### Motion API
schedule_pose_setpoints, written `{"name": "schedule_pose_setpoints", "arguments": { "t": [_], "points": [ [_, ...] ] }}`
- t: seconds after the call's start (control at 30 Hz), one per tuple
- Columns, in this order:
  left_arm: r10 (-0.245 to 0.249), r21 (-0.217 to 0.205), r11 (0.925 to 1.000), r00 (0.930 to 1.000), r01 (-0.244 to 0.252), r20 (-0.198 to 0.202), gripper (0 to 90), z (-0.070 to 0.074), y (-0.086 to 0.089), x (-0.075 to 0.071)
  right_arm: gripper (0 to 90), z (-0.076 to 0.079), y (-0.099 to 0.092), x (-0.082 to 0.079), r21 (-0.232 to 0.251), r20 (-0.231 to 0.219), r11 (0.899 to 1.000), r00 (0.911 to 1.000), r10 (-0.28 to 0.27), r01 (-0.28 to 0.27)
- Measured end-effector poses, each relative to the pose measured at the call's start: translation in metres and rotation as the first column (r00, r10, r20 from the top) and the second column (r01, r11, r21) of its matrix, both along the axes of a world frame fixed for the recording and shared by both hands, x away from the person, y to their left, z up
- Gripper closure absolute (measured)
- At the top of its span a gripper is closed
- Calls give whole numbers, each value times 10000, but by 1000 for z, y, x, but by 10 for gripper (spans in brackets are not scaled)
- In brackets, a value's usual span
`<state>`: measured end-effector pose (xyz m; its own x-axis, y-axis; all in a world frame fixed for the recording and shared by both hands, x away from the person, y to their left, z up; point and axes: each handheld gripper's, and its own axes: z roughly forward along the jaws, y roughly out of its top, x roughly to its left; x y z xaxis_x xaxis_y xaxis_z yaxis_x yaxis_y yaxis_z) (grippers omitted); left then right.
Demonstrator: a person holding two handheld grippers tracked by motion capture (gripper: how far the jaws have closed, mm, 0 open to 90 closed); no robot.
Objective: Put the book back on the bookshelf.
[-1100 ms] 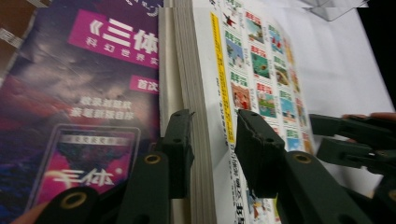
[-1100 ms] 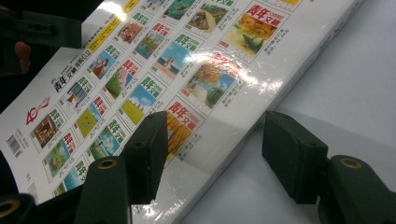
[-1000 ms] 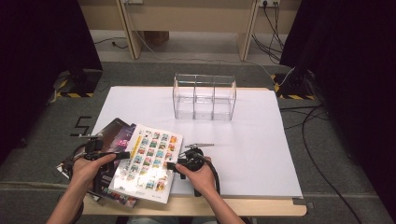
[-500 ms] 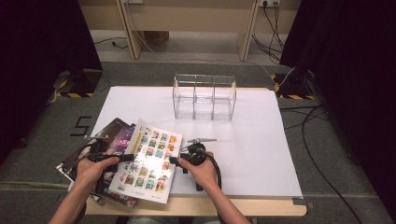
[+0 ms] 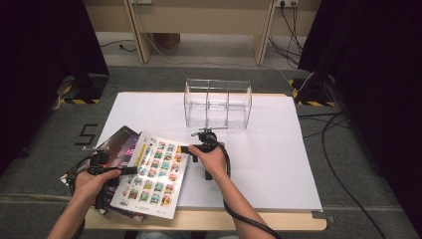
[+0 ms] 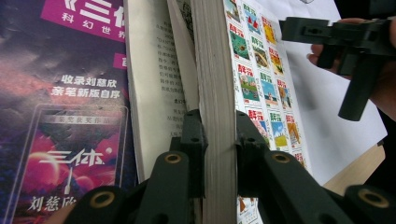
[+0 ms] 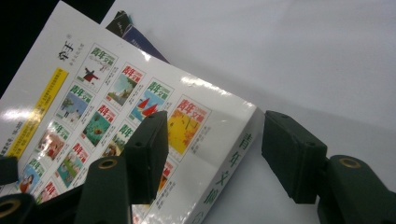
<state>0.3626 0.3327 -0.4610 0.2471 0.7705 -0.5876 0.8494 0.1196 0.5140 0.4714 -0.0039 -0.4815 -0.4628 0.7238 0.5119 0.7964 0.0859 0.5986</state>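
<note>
The left gripper rises from the bottom centre of the frame, its two black jaws having just closed on the page edge of a thick book whose cover of small coloured pictures faces right. A dark purple magazine fills the left. At upper right, the other gripper hovers, apparently in a hand.

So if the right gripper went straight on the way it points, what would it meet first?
Probably the white book: the right gripper stands open astride its spine corner, aimed along the cover, though depth is unclear.
</note>
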Motion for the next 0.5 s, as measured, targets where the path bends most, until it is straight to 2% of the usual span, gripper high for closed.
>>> {"name": "schedule_pose_setpoints", "arguments": {
  "t": [0.1,0.2,0.5],
  "points": [
    [28,16,10000,10000,-28,32,774,-1,1,-1,415,-7,3,5,-40,-225,10000,9997,-35,34],
    [124,-12,9999,9999,-124,16,773,-4,3,-1,407,-11,3,6,361,-493,9992,9987,-127,145],
    [237,91,9997,9997,-237,39,771,-6,3,-2,416,-14,3,10,838,-840,9958,9960,-298,369]
  ]
}}
